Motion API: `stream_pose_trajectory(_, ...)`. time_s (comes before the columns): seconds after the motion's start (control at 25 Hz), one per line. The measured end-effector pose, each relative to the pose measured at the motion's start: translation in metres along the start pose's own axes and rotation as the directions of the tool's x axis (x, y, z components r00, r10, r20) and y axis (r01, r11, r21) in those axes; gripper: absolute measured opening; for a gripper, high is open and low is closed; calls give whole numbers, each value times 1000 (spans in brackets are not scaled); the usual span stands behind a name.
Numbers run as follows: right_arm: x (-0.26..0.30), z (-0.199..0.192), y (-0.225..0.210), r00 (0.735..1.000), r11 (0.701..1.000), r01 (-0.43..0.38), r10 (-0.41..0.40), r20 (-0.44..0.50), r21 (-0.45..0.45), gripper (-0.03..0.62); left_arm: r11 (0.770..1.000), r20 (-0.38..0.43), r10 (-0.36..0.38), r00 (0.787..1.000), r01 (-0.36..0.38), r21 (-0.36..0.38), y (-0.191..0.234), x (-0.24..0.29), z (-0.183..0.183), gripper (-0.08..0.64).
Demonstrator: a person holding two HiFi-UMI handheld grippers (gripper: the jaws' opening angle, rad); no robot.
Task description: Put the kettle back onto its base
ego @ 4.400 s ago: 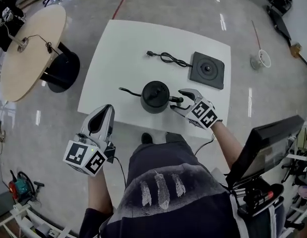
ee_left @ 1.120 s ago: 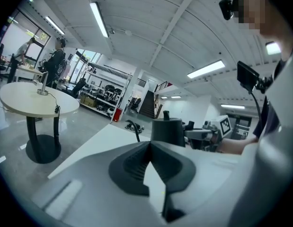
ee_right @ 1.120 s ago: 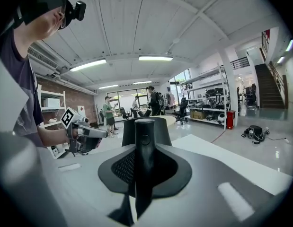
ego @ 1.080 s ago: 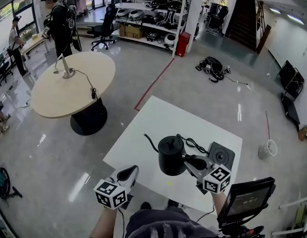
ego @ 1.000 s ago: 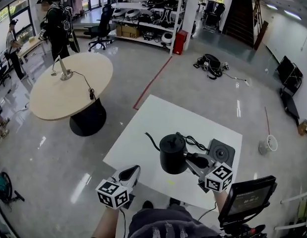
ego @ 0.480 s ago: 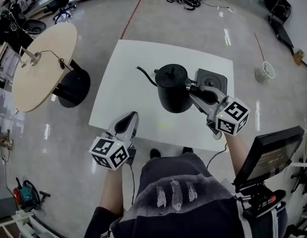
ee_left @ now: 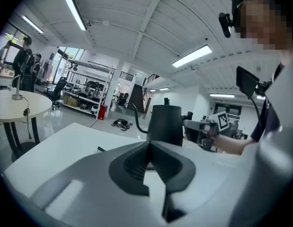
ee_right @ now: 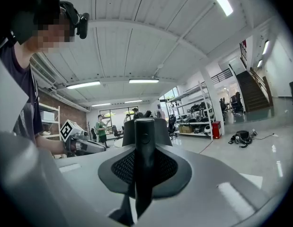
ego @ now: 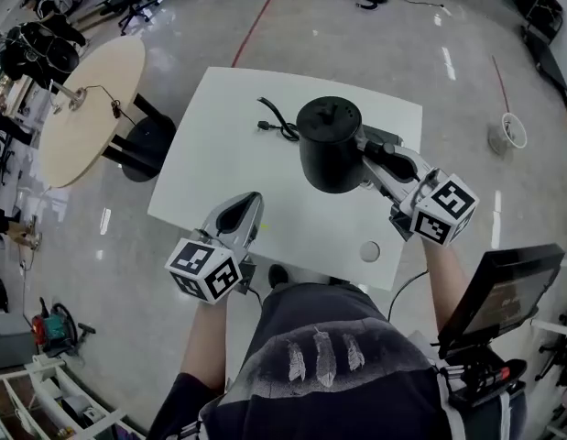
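white table (ego: 210, 154) on glossy grey floor (ego: 375, 35), round wood table (ego: 81, 108) off to its left, red floor line (ego: 256, 26) beyond — right gripper (ego: 379, 159) clamps the black kettle (ego: 329, 145) by its handle, held above the white table's far side; left gripper (ego: 239, 216) closed w/ nothing in it, nr the front edge.

- Base (ego: 386, 136): mostly hidden behind the kettle (ego: 330, 145), far right.
- Small round thing (ego: 370, 251), near right: too small to tell.
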State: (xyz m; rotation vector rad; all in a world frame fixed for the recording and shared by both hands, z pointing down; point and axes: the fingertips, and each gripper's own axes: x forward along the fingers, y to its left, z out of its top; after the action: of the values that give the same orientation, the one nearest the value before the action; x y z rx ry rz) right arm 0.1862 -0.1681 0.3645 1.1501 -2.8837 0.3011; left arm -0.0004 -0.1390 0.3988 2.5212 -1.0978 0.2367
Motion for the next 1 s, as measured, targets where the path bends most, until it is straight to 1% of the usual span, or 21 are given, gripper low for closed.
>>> stream_pose_trajectory(0.08, -20, 3, -23, 1000, 1000, 2, -2, 2, -8, 52, 1000, 3, 18, 1000, -18, -4, -23, 13, 0, 0)
stream_pose_trajectory(0.16, -29, 2, -38, 1000, 1000, 8, -8, 5, -12, 52, 1000, -1, 31, 1000, -31, 1, -36, 20, -3, 0)
stream_pose_trajectory(0.4, -31, -7, -73, 999, 999, 52, -52, 8, 1, 52, 999, -27, 33, 999, -33, 22, -48, 32, -6, 1)
stream_pose_trajectory(0.52, -24, -16, -87, 997, 997, 82, -83, 5, 8, 52, 999, -38, 18, 999, -17, 30, -40, 42, -10, 0)
stream_pose_trajectory(0.6, -16, -22, -96, 994, 995, 105, -105, -8, 6, 52, 1000, -41, -3, 999, 4, 18, -30, 50, -13, 0)
stream_pose_trajectory(0.76, -8, -34, -116, 984, 987, 161, -161, -69, -7, 52, 999, -54, -52, 997, 52, -13, -17, 71, -15, 0)
stream_pose_trajectory(0.88, -6, -47, -129, 973, 980, 201, -201, -111, -9, 52, 997, -69, -80, 994, 79, -19, -10, 85, -15, 0)
stream_pose_trajectory(1.0, 0, -63, -144, 964, 974, 226, -226, -140, -13, 52, 996, -79, -93, 993, 92, -17, -1, 98, -15, 0)
